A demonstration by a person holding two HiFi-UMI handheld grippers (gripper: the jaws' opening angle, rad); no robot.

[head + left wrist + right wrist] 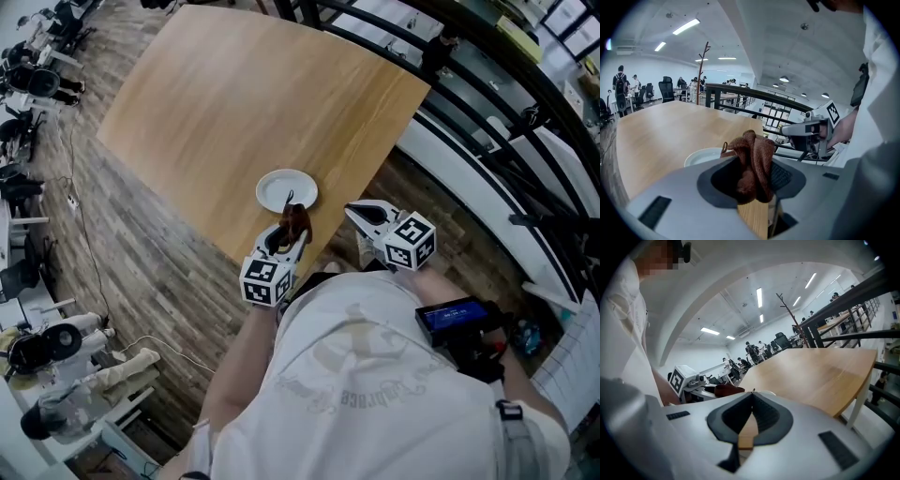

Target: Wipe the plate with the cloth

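Note:
A small white plate [286, 190] sits near the front corner of the wooden table [244, 103]. Just in front of the plate, my left gripper [286, 236] is shut on a crumpled brown cloth [296, 222]. In the left gripper view the cloth [753, 159] bunches up between the jaws, with the plate [704, 156] right behind it. My right gripper [359, 214] hovers off the table's edge to the right of the plate, shut and empty. In the right gripper view its fingertips [752, 395] meet, and the cloth [729, 390] shows at the left.
A black railing [487, 141] runs along the right, close to the table's corner. Wood floor [141, 253] lies left of the table, with equipment [56, 356] at the lower left. A coat stand [700, 70] and people are far behind.

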